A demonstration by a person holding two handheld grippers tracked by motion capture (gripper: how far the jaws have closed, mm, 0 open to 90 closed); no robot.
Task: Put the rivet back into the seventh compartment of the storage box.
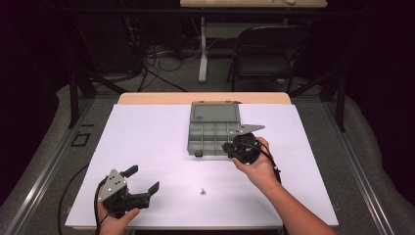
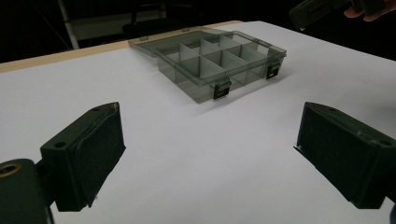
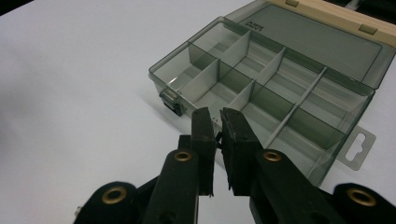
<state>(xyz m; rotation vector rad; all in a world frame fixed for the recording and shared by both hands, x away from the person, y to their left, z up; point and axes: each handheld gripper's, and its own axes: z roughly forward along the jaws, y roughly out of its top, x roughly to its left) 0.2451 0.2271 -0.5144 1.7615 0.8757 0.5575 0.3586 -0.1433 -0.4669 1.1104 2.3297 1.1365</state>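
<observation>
small print on organiser box lid (image 3: pixel 256 24), too blurred to read

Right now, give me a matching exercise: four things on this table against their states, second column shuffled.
1. left gripper
2. right gripper
3. compartment box
4. small screw

A. jaws shut, above the box's front edge
B. lying loose on the white sheet
C. jaws wide open, nothing between them
D. lid folded back, open

Pairs: 1-C, 2-A, 3-D, 4-B
</observation>
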